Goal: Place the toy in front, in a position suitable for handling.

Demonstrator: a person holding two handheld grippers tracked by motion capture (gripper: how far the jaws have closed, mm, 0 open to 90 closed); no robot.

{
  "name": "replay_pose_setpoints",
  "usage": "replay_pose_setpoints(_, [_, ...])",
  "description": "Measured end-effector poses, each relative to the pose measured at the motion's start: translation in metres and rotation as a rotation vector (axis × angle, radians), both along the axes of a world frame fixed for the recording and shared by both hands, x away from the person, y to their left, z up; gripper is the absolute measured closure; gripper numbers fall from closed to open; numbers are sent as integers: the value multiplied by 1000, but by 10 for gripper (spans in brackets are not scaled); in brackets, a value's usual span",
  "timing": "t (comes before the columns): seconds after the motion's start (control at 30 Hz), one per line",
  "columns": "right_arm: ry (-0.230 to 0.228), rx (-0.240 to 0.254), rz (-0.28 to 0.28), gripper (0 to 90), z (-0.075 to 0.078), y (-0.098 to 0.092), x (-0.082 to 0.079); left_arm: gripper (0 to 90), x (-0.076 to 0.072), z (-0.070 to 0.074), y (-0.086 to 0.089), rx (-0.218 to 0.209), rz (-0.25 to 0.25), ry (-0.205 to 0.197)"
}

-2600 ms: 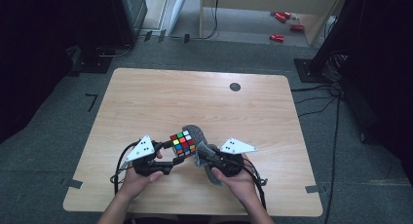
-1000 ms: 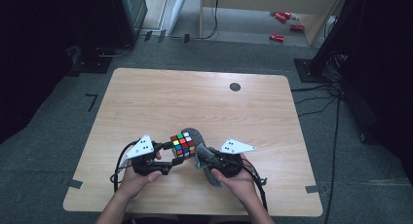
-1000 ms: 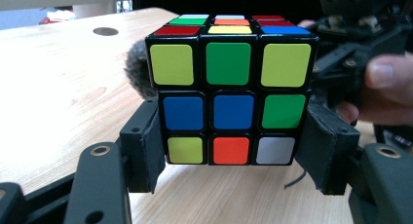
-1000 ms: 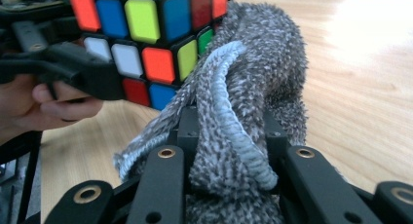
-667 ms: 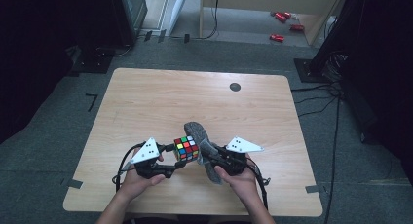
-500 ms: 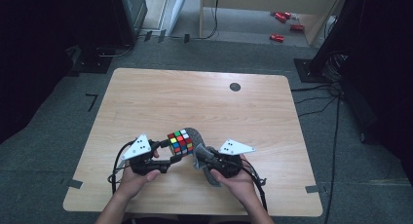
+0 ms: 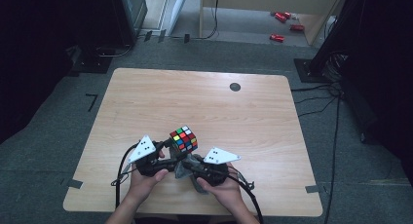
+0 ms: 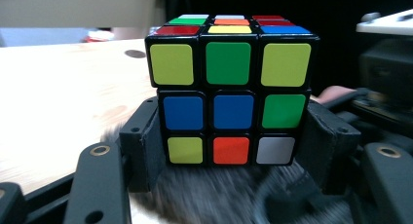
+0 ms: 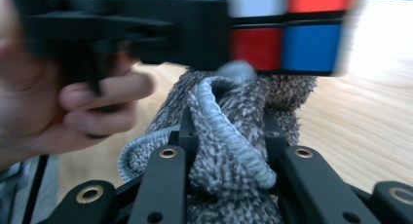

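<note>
— While we hold the scrambled, black-framed colour puzzle cube (image 8: pixel 229 90) clenched in our left gripper (image 7: pixel 165 147), what worries you most?

— The cloth under it. Our right gripper (image 7: pixel 187 166) has its jaws clamped on a bunched grey knitted cloth with a pale blue hem (image 9: pixel 229 151), and that cloth presses up against the cube's underside.

— Where does the cube sit exactly?

— Raised just above the light wooden table (image 7: pixel 146 97), near our edge of it, between our two hands. The left jaws grip only its lower layers, one pad on each side; the top row stands free above them.

— So what could go wrong?

— If we rub hard from below, we could lever the cube up out of the pads, and it may tip forward and drop to the wood. A sideways wipe could also twist a layer, since the pads don't reach the top row.

— And the cloth?

— Its loose loop could snag a corner or slide out of the right jaws; we judge the grip firm, but the bunch is thick and soft.

— Our hands are close, too.

— Yes, the left hand's fingers (image 9: pixel 104 95) sit just beside the cloth; a quick stroke could knock them.
</note>
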State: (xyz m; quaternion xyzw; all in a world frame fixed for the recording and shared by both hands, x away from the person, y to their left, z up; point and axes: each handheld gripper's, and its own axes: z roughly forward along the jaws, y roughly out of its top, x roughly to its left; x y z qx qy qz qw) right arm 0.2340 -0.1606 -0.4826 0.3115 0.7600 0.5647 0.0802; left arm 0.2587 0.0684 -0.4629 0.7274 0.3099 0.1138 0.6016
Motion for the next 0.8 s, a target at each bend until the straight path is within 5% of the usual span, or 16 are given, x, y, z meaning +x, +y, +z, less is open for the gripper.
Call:
replay_pose_setpoints(0.07, [-21,-24,7,728,3,-1,1,353,1,1,3,-12,3,4])
replay_pose_setpoints(0.23, [2,26,-114,732,6,-24,9,353,2,1,7,-27,4,8])
replay_pose_setpoints(0.33, [-5,26,-99,732,5,-20,7,353,2,0,5,-26,9,12])
replay_pose_setpoints(0.5, [-32,-13,10,732,5,-5,1,353,1,0,3,-20,7,18])
replay_pose_setpoints(0.57, [-46,-40,2,732,10,-9,2,353,1,1,3,-27,12,11])
replay_pose_setpoints(0.7, [-26,9,-96,734,14,-26,8,353,0,2,4,-36,15,11])
replay_pose_setpoints(0.8, [-18,4,-77,733,9,-20,5,353,0,0,2,-24,16,22])
